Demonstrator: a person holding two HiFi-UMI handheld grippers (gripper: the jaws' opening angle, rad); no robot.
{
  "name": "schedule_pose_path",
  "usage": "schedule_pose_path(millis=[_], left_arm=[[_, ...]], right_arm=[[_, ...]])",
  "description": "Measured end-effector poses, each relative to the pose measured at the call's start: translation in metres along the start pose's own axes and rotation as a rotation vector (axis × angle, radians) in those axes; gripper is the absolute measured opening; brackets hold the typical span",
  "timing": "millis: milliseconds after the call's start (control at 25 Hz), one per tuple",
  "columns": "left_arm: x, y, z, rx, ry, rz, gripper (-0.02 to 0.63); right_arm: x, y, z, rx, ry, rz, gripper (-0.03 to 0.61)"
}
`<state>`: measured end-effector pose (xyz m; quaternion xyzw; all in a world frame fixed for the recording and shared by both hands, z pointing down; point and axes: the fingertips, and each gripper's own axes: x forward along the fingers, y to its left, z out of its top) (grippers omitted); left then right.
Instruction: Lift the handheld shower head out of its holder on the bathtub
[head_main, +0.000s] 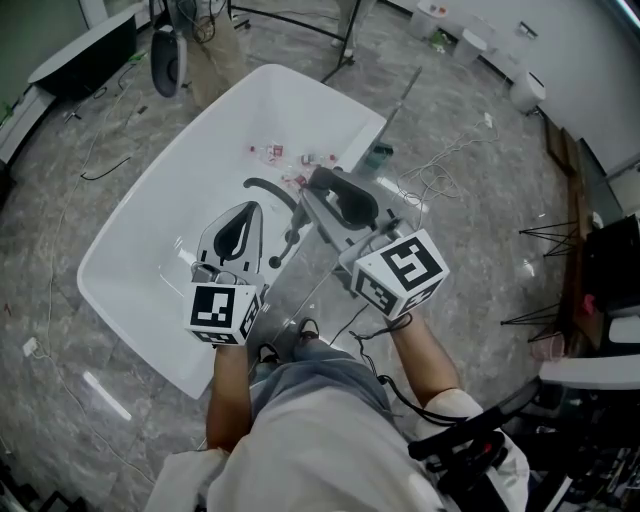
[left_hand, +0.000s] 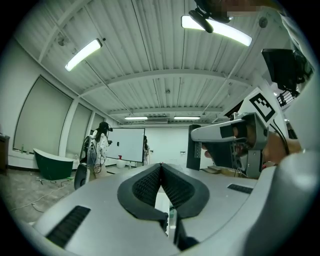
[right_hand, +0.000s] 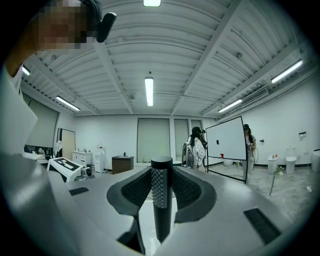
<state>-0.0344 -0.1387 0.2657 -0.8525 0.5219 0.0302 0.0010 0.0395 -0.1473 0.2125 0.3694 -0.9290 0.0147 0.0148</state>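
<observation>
A dark round shower handle (right_hand: 161, 215) with a knurled strip stands upright between the pads of my right gripper (right_hand: 161, 184), which is shut on it. In the head view the right gripper (head_main: 324, 182) reaches level over the near right rim of the white bathtub (head_main: 150, 230). A dark curved piece (head_main: 270, 188) runs left from its tips over the tub; I cannot tell whether it is hose or head. My left gripper (head_main: 246, 207) hangs over the tub beside it. Its pads (left_hand: 150, 182) meet at the tips with nothing between them.
Small red and white bits (head_main: 275, 152) lie in the tub's far end. A chrome pipe (head_main: 400, 100) rises by the far right rim. Cables and stands (head_main: 345, 35) crowd the floor. People stand by a whiteboard (right_hand: 227, 140). A green tub (left_hand: 50, 165) sits far left.
</observation>
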Motion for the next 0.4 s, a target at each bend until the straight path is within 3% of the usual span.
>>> schedule_pose_path(millis=[400], left_arm=[[0.011,-0.017,-0.008,-0.005,0.006,0.009,0.017]], right_arm=[[-0.017,-0.016,-0.018,-0.002,0.002,-0.015,0.132]])
